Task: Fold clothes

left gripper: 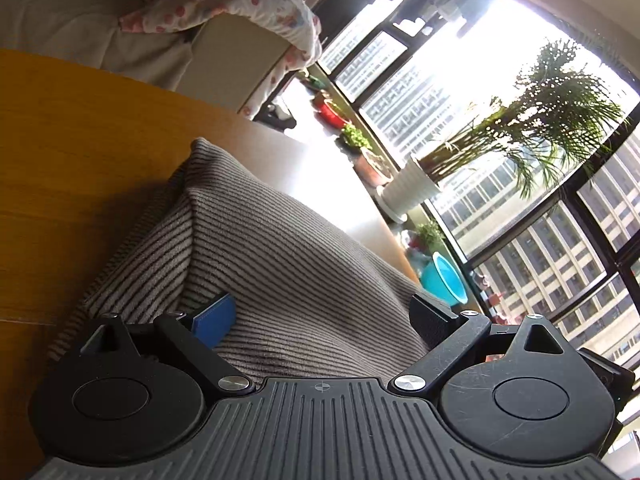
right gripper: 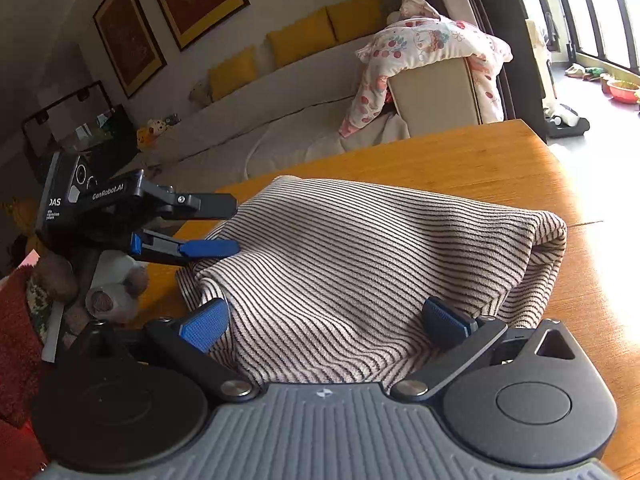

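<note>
A striped grey-and-white garment (right gripper: 360, 256) lies bunched on the wooden table (right gripper: 480, 160); it also fills the middle of the left wrist view (left gripper: 280, 264). My right gripper (right gripper: 332, 324) is open, its blue pads (right gripper: 204, 326) spread either side of the cloth's near edge, with the fabric lying between them. My left gripper (right gripper: 224, 226) shows at the cloth's left edge in the right wrist view, jaws apart around that edge. In its own view the left gripper (left gripper: 320, 320) is open, with cloth between the fingers.
A beige sofa (right gripper: 280, 120) with yellow cushions and a floral blanket (right gripper: 432, 48) stands behind the table. Potted plants (left gripper: 416, 188) and a teal basin (left gripper: 444, 280) line the window. Stuffed toys (right gripper: 116, 292) lie left of the table.
</note>
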A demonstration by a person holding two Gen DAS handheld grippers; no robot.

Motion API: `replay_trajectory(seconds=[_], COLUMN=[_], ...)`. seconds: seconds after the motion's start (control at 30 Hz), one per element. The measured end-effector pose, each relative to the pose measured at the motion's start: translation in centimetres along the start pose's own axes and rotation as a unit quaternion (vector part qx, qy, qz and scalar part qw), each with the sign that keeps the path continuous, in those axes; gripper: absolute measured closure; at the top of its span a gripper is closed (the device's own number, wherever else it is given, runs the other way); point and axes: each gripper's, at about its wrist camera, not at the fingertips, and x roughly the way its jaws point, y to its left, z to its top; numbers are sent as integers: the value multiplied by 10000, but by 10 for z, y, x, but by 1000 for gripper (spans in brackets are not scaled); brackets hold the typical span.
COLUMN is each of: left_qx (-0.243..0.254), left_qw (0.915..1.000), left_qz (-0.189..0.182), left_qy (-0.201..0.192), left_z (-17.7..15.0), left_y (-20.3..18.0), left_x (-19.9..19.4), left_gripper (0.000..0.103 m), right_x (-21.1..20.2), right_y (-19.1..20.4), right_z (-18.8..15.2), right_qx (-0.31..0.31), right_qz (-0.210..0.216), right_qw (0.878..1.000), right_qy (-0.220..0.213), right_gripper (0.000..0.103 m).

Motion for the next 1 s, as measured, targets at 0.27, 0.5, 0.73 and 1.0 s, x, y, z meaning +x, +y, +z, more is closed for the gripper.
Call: replay_trajectory(seconds=[0.27,0.5,0.73,1.0], left_qx=[-47,-63,332,570], left_qw=[9964,9964,9980,9973], left_qz=[-845,-448,-147,346], left_qy=[81,716,520,299], left_z=[-24,-35,-4,9], left_y=[-31,-22,-16,-26], left_x=[-23,17,43,43], left_gripper=[5,6,7,7], right_x=[-28,22,8,-6], right_y=[-31,-43,-24,13], right_z=[50,30,5,-8], right_qx=[-460,-816,-894,-1121], right_qz=[-1100,-1966,-2103,-1345], right_qw=[9910,9770,9735,9846], right_qy=[-612,126,-72,8], right_gripper=[0,0,0,0])
